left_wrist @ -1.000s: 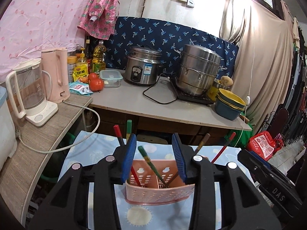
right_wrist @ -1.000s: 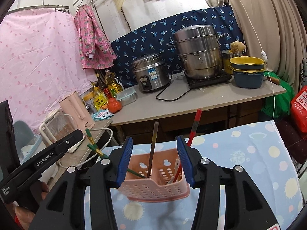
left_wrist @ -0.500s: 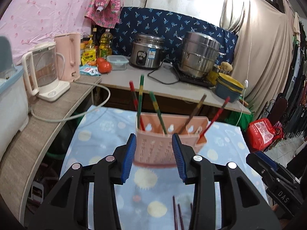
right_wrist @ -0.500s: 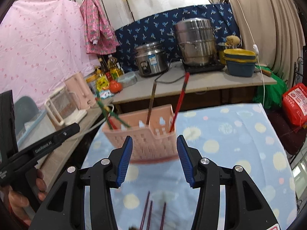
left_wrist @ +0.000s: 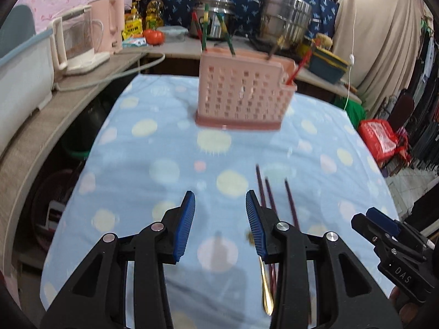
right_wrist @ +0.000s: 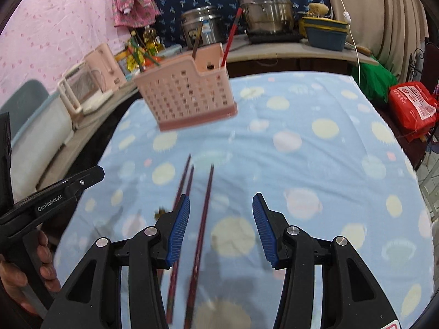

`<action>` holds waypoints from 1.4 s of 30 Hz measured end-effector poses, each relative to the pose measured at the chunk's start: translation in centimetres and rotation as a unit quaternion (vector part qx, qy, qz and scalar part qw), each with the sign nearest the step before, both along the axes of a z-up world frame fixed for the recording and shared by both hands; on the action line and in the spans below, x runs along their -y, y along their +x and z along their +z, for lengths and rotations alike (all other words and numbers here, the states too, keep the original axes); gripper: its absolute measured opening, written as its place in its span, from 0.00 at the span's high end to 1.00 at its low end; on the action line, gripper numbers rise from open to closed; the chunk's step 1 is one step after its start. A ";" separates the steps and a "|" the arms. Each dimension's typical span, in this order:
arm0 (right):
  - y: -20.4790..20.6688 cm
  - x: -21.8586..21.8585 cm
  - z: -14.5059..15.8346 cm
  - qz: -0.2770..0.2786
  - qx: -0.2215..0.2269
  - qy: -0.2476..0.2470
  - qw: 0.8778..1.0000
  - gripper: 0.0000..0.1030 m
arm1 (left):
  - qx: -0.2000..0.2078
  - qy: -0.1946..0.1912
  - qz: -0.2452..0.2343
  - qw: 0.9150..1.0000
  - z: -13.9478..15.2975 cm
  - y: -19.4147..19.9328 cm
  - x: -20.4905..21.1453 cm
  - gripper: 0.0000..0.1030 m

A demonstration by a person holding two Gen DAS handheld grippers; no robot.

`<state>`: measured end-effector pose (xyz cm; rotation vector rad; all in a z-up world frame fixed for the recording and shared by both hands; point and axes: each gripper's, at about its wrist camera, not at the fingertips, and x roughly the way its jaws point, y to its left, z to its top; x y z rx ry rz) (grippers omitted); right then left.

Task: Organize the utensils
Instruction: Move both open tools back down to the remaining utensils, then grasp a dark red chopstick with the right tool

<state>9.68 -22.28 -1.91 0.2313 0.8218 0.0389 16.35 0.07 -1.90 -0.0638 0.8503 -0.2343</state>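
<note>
- Right hand-held gripper (right_wrist: 221,227) released, empty; left hand-held gripper (left_wrist: 220,224) likewise.
- Dark chopsticks (right_wrist: 204,211) lie on the table (right_wrist: 329,164) just ahead, beneath the right's left finger.
- Next, likely: lower, pinch one.
- Far ahead stands the pink basket (right_wrist: 186,93), already holding utensils.

1. "DAS" in pale letters stands on the black body of the right tool (left_wrist: 395,257), seen at the lower right of the left wrist view.
2. "GenRobot.AI" in white stands on the black side of the left tool (right_wrist: 55,200), seen in the right wrist view.
3. The red bag (right_wrist: 413,107) carries white print, seemingly characters, too blurred to read.
4. The yellow bottle labels (left_wrist: 133,28) on the counter are illegible.
</note>
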 end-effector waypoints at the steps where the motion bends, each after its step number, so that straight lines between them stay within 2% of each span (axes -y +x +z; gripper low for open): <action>1: -0.8 -0.2 -0.7 0.003 -0.008 0.000 1.000 0.54 | -0.008 -0.001 -0.002 1.000 -0.5 -0.6 0.0 0.64; 7: -4.5 -1.7 -3.7 0.018 -0.042 -0.006 0.999 0.55 | -0.048 0.003 -0.013 0.999 -3.7 -4.1 0.0 0.64; 15: -6.5 -3.6 -5.4 0.040 -0.065 -0.014 0.997 0.59 | -0.075 0.006 -0.013 0.997 -6.2 -7.1 -0.3 0.64; 17: -6.6 -3.7 -5.5 0.042 -0.067 -0.014 0.997 0.64 | -0.076 0.006 -0.012 0.997 -6.4 -7.4 -0.4 0.64; 25: -6.8 -4.4 -6.0 0.052 -0.071 -0.016 0.996 0.71 | -0.081 0.006 -0.016 0.997 -6.7 -8.1 -0.1 0.64; 38: -6.7 -5.1 -6.5 0.059 -0.074 -0.022 0.995 0.79 | -0.083 0.003 -0.030 0.996 -6.9 -8.3 0.7 0.64; 42: -6.6 -4.8 -6.6 0.054 -0.073 -0.028 0.995 0.88 | -0.084 -0.003 -0.033 0.996 -6.8 -8.2 0.9 0.64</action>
